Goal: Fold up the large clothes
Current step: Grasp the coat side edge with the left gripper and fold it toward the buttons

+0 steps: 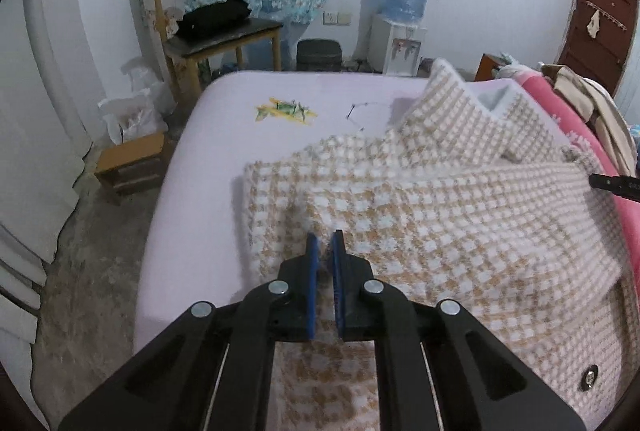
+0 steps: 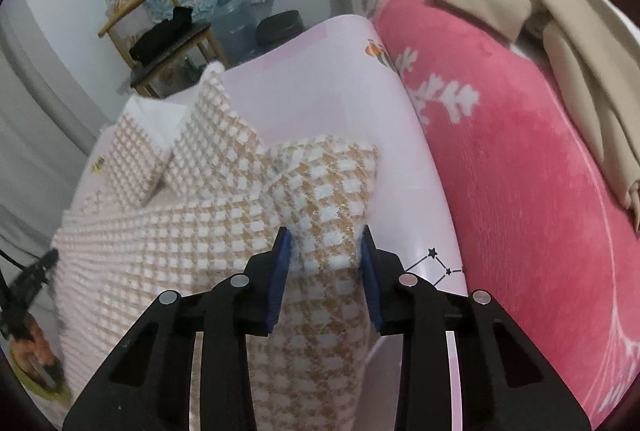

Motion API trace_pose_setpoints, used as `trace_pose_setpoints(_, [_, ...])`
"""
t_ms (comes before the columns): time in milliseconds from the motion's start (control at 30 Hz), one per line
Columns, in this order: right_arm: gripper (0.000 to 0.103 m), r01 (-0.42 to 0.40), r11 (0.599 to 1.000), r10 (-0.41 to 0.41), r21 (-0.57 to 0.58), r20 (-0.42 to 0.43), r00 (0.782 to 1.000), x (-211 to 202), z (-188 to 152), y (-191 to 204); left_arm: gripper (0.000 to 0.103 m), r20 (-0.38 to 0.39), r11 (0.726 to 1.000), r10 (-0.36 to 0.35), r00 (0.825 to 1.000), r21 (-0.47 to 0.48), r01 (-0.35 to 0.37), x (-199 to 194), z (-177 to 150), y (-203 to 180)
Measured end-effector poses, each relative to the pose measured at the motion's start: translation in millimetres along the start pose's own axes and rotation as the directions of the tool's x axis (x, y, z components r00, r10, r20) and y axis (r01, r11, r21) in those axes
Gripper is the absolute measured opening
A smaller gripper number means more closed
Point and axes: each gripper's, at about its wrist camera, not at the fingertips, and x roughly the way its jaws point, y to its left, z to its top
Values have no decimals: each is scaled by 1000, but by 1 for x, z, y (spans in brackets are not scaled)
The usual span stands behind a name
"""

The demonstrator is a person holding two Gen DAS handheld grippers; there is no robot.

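A tan-and-white checked jacket (image 1: 460, 199) lies spread on a pale lilac bed (image 1: 224, 119), its collar raised toward the far side. My left gripper (image 1: 326, 243) is shut on a fold of the jacket near its left edge. In the right wrist view the jacket (image 2: 224, 199) bunches up between the blue pads, and my right gripper (image 2: 326, 243) has its jaws apart around a raised sleeve fold without pinching it. The tip of the right gripper shows at the right edge of the left wrist view (image 1: 616, 183).
A rolled pink blanket (image 2: 520, 167) with beige clothes (image 2: 560, 43) on it lies along the bed's right side. A wooden chair (image 1: 216, 31), a small stool (image 1: 132, 159), a water dispenser (image 1: 400, 27) and a dark bin (image 1: 319, 55) stand beyond the bed.
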Motion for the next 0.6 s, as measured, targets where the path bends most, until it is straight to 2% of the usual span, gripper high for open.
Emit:
trace_pose_setpoints(133, [39, 19, 1000, -19, -12, 5, 1000, 0, -4, 0, 8, -16, 1000, 10, 1000, 3, -10, 8, -3, 0])
trace_pose_setpoints(200, [50, 14, 1000, -14, 6, 6, 1000, -7, -4, -3, 12, -16, 1000, 12, 1000, 4, -12, 4, -3, 2])
trace_pose_setpoints(300, [50, -14, 1000, 14, -5, 49, 999, -33, -9, -2, 14, 31, 1000, 6, 1000, -19, -6, -13, -3, 10])
trace_pose_setpoints(367, [50, -34, 998, 38, -55, 77, 996, -54, -17, 8, 14, 75, 1000, 19, 997, -12, -18, -28, -4, 11])
trace_pose_setpoints(400, [50, -58, 993, 66, -98, 81, 994, -64, -24, 18, 14, 94, 1000, 1, 996, -7, 0, -35, -4, 9])
trace_pose_setpoints(433, [50, -75, 988, 86, -138, 75, 993, -69, -30, 28, 14, 102, 999, -47, 994, 2, 47, -42, -4, 6])
trace_pose_setpoints(533, [49, -99, 964, 107, -247, 20, 994, -66, -50, 58, 14, 39, 991, -128, 991, 50, 126, -38, -7, -14])
trace_pose_setpoints(600, [49, -84, 961, 78, -265, -34, 996, -50, -62, 64, 14, -21, 992, -91, 996, 81, 92, -23, -14, -25])
